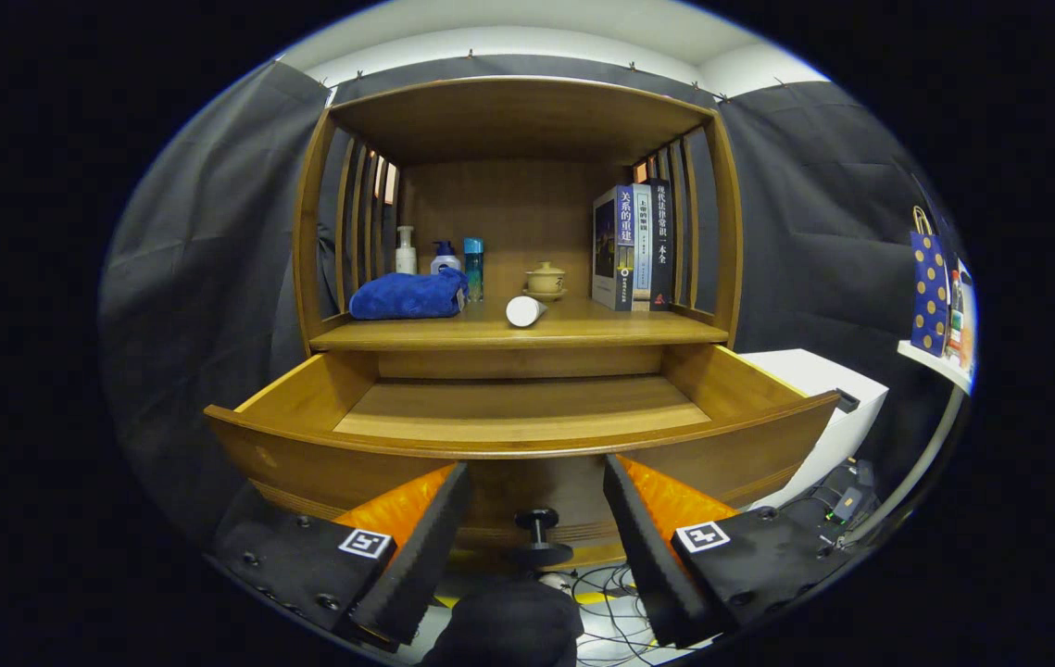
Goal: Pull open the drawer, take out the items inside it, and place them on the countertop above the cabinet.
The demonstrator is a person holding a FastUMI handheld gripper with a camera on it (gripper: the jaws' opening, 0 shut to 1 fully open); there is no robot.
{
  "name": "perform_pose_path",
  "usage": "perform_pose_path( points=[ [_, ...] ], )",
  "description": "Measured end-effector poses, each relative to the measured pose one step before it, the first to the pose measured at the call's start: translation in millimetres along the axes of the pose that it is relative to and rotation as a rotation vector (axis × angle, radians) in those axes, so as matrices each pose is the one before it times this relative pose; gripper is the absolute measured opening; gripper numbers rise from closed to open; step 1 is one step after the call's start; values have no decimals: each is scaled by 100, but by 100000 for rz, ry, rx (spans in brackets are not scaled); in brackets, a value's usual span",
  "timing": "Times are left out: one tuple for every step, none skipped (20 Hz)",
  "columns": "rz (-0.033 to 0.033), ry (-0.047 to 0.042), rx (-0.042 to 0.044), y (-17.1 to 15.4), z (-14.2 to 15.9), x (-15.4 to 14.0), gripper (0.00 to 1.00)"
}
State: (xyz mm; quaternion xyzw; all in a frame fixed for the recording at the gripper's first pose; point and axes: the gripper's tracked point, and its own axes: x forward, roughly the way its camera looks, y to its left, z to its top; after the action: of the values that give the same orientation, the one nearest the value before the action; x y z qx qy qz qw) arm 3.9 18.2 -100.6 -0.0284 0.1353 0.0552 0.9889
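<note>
- Gripper (536, 482) fingers are held spread apart, with the drawer's knob (538, 533) between them.
- Drawer (518, 445) is seen pulled open below the countertop (583, 329).

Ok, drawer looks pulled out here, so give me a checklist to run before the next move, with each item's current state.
1. Drawer pulled open: ok, it stands well out from the cabinet.
2. Items left inside the drawer: ok, the visible floor is bare; the strip behind the front panel is hidden.
3. Items on the countertop: ok, blue towel and white cylinder lie there.
4. Gripper: ok, fingers spread, holding nothing.
5. Drawer knob: ok, between the fingers and untouched.
6. Whether towel and cylinder came from the drawer: cannot tell.
</note>
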Motion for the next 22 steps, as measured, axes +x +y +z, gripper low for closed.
perform_pose_path(
  points=[
    [-162, -372, 856, -160, 93, 179, 97],
    [-495, 128, 238, -124, 136, 344, 97],
    [-424, -71, 60, 66, 144, 806, 96],
    [-389, -258, 23, -71, 284, 624, 96],
    [-89, -33, -95, 18, 171, 784, 96],
    [-138, -404, -137, -37, 325, 576, 96],
    [179, -1481, -122, 138, 635, 677, 96],
    [236, -306, -1332, 193, 367, 828, 96],
    [785, 313, -2388, 115, -15, 957, 96],
    [572, -756, -1776, 54, 402, 760, 96],
    [293, 635, -1745, 6, 248, 911, 96],
    [232, 62, -754, 28, 249, 830, 96],
    [410, 389, 562, 76, 209, 916, 96],
    [1195, 1085, 505, 80, 58, 912, 96],
    [1270, 961, 729, 6, 250, 853, 96],
    [1010, 955, 946, 16, 171, 786, 96],
    [770, 743, 910, -13, 242, 822, 96],
    [-132, -198, 417, 84, 237, 811, 96],
    [-415, 319, -499, -58, 197, 713, 96],
    [-573, -34, -372, 37, 98, 626, 96],
    [-521, -492, -119, 94, 248, 599, 96],
    [-284, -378, 122, 102, 100, 459, 96]
  ],
)
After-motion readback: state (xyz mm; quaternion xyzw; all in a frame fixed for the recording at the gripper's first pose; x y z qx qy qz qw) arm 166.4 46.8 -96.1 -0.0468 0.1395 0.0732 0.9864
